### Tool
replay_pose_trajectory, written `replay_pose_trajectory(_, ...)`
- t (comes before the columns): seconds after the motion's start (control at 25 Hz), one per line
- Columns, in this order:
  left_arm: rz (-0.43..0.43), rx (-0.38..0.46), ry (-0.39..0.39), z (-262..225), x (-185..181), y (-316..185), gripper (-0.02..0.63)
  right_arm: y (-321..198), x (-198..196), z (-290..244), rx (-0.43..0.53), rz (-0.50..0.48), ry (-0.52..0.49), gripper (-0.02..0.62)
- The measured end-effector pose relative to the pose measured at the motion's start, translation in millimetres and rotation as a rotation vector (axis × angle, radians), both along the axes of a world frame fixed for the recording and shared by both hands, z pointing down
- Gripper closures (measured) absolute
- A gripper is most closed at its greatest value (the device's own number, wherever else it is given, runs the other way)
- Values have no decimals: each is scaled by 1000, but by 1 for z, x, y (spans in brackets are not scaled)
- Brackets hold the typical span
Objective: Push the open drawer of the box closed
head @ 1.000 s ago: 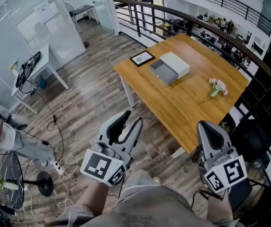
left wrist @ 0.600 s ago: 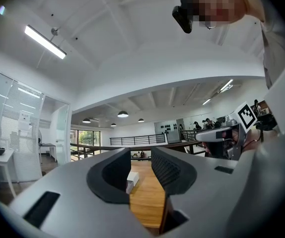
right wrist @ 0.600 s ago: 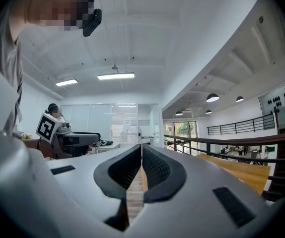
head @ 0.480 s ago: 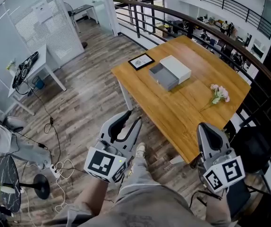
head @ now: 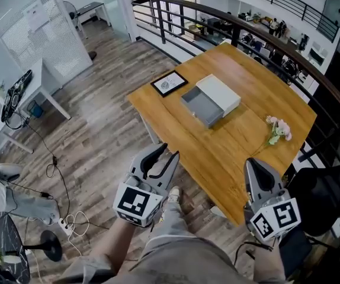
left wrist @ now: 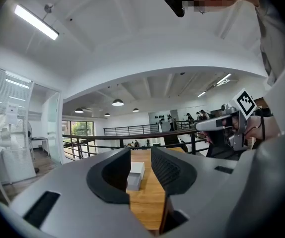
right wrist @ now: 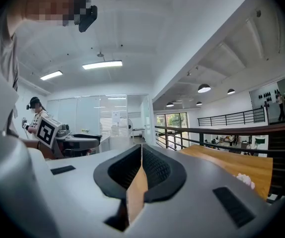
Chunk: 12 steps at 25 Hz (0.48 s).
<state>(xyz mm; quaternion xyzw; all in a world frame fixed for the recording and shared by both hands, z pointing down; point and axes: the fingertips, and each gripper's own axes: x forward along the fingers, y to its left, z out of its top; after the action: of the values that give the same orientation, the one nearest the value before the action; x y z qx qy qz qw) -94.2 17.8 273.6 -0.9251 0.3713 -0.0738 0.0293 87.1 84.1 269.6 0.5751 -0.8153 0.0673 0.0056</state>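
Note:
A white box (head: 220, 92) lies on the wooden table (head: 241, 141) with its grey drawer (head: 200, 107) pulled out toward the table's near-left edge. Both grippers hang off the table, over the floor, well short of the box. My left gripper (head: 167, 151) is open with nothing between its jaws. In the left gripper view the box (left wrist: 135, 175) shows far off through the gap of the left gripper (left wrist: 141, 155). My right gripper (head: 254, 162) is shut and empty by the table's near corner. In the right gripper view the right gripper (right wrist: 141, 152) has its jaw tips touching.
A black picture frame (head: 169, 83) lies left of the box and pink flowers (head: 278, 129) lie at the table's right. A black railing (head: 312, 70) runs behind the table. A white side desk (head: 22, 96) and floor cables (head: 69, 220) are at the left.
The view has moved toward the table, so the box now sits nearer and lower in the head view. Both grippers keep their low position in front of the person.

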Motion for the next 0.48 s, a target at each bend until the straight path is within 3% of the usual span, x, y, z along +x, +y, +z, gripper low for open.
replay_pose_trajectory(0.48,120,-113,-129,86,30,-167,463,-143,3,56,-154,113,10,560)
